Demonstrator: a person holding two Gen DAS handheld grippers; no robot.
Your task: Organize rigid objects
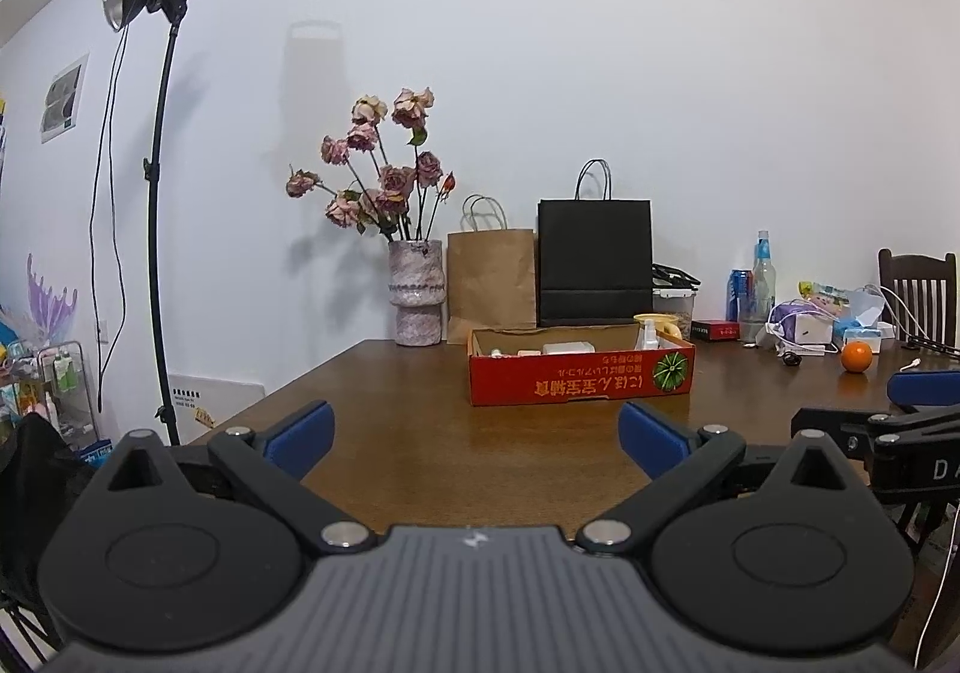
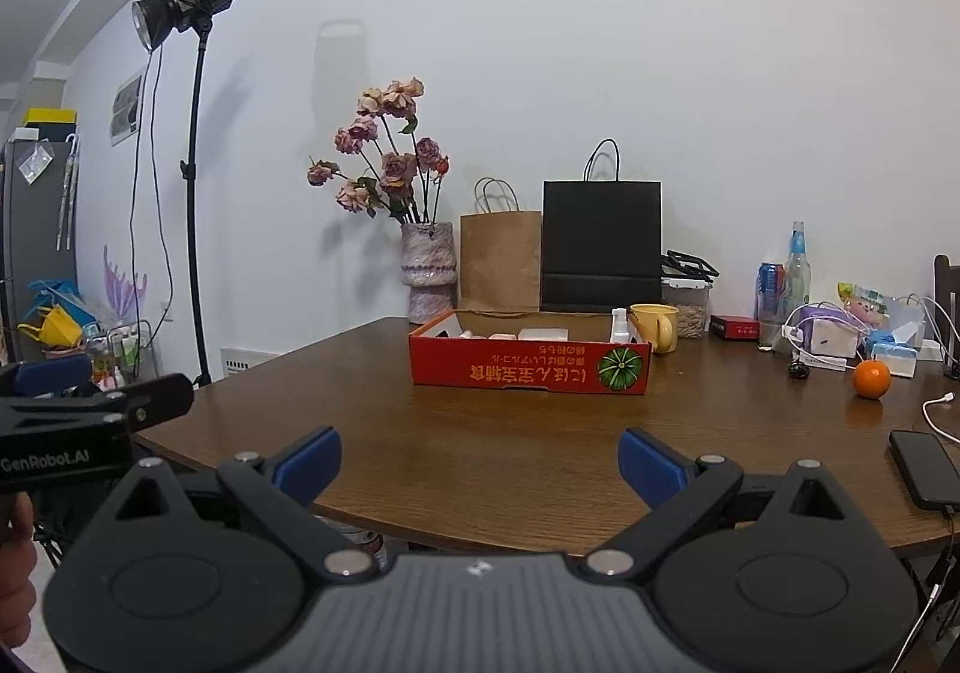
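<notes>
both grippers [image 1: 477, 439] [image 2: 480, 460] agape before red box [image 2: 528, 367] of small white items [image 2: 543, 335]

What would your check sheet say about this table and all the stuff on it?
Surface: brown wooden table, bare in front.
Job's things: red cardboard box holding small pale items and a spray bottle.
Clutter: yellow mug, orange, black phone, paper bags, bottles and packets far right.
Grippers: left gripper and right gripper open, both empty.
Cables: white cable beside the phone.
Surroundings: flower vase, studio light, white wall.
</notes>
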